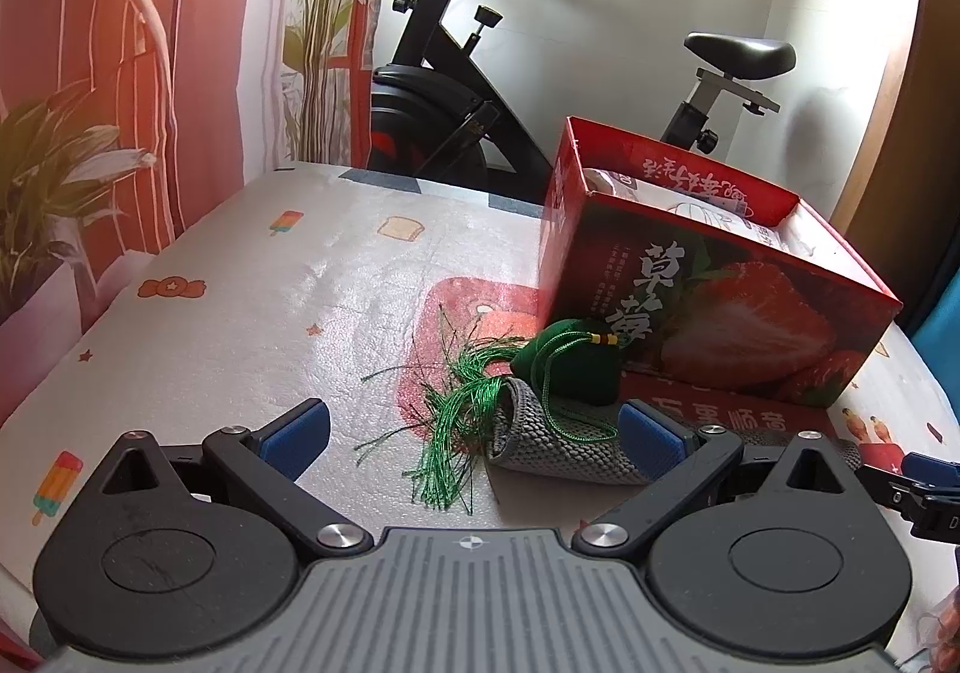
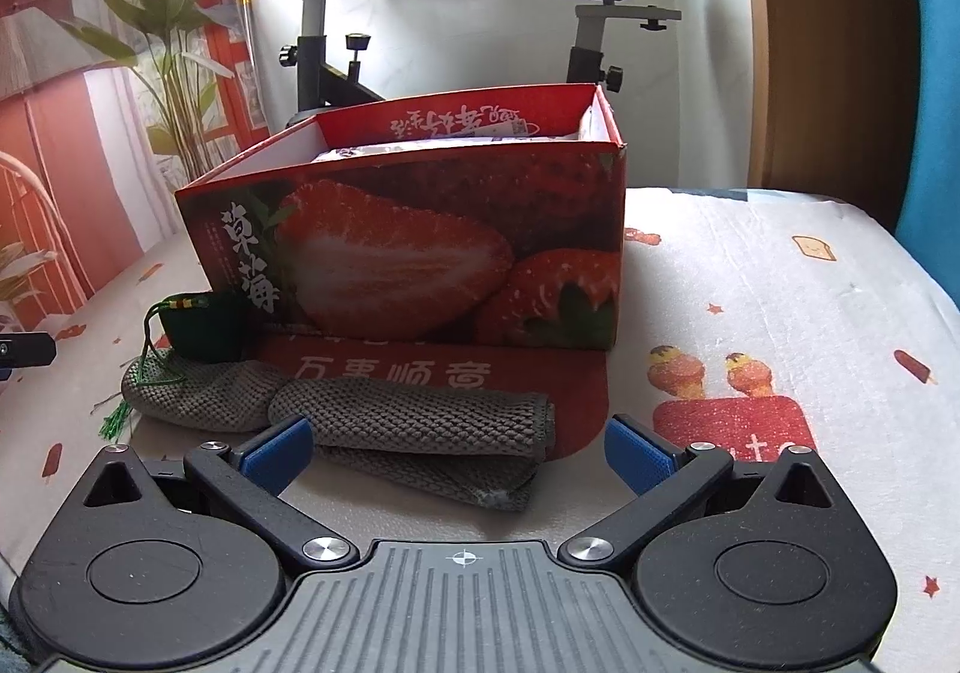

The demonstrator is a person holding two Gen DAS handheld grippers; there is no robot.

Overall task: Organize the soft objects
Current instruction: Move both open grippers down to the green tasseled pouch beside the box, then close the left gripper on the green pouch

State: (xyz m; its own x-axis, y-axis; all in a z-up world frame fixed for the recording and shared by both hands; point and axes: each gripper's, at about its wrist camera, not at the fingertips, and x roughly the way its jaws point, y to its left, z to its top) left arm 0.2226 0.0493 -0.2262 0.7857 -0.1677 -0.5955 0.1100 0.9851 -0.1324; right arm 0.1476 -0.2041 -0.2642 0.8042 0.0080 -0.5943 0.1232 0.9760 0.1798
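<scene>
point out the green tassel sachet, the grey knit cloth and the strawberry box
green tassel sachet (image 1: 567,373), left wrist view, pouch body.
grey knit cloth (image 2: 414,418), right wrist view, upper fold.
strawberry box (image 2: 408,253), right wrist view, front wall.

Background beyond the soft things

An exercise bike (image 1: 456,90) stands behind the table's printed covering (image 1: 252,325), a leafy plant (image 2: 174,30) beside a red striped curtain (image 1: 198,12).

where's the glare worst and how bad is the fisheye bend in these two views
Left wrist view: strong window glare washes out the table cover and an orange flare tints the left edge; the strawberry box bows noticeably. Right wrist view: the window blows out to white, the box front sits in shadow, and edges curve outward. Both the left tool and right tool look sharp.
</scene>
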